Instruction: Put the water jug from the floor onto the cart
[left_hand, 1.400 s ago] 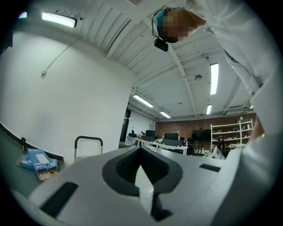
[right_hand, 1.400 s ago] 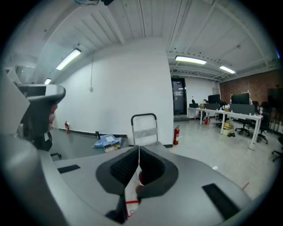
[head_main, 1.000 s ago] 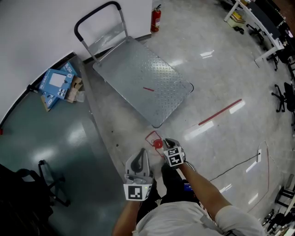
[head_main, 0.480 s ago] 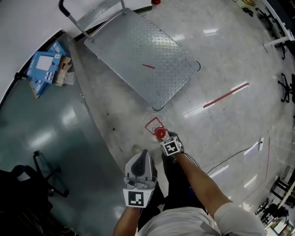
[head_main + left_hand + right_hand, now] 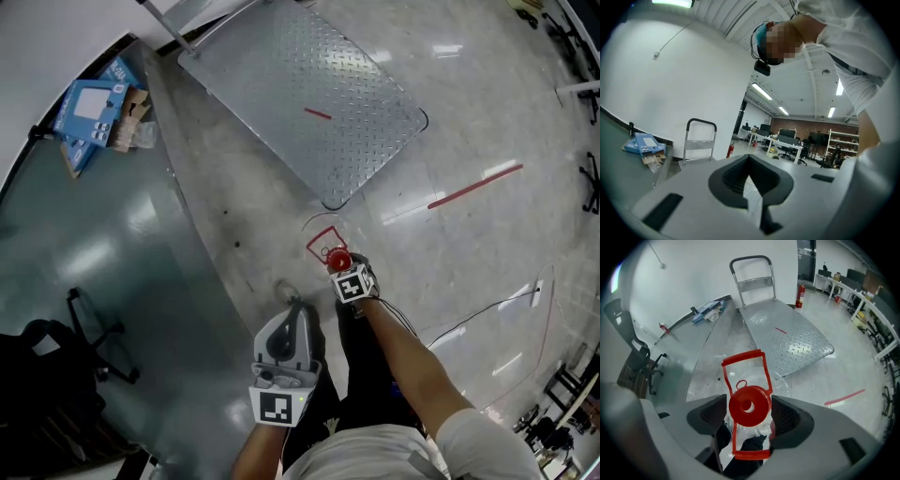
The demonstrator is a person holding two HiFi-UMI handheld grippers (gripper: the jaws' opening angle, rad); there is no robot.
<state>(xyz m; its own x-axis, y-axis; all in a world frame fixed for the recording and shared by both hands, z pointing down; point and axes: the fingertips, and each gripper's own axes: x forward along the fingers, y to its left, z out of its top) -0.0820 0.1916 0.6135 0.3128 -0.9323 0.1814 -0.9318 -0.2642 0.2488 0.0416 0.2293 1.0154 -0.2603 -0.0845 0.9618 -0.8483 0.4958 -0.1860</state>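
Note:
The clear water jug stands on the floor just off the cart's near corner, with a red cap (image 5: 337, 258) and a red carry handle (image 5: 323, 241). My right gripper (image 5: 341, 269) points steeply down over it. In the right gripper view the cap (image 5: 749, 406) sits between the jaws, which are opening, and the handle (image 5: 744, 368) sticks out past them. The pads stand beside the cap without pressing it. The steel cart (image 5: 310, 105) lies beyond, its deck bare. My left gripper (image 5: 291, 317) is shut on nothing, nearly level, facing the cart's push bar (image 5: 701, 123).
A blue box with cardboard scraps (image 5: 90, 113) lies by the wall. An office chair's base (image 5: 92, 338) is at the left. A red tape line (image 5: 474, 186) and a thin cable (image 5: 473, 317) cross the floor at the right. A fire extinguisher (image 5: 801, 294) stands behind the cart.
Both grippers have sunk toward the floor. The right gripper has come down over the jug's cap, which now sits between its jaws. The cart has slid up the head view.

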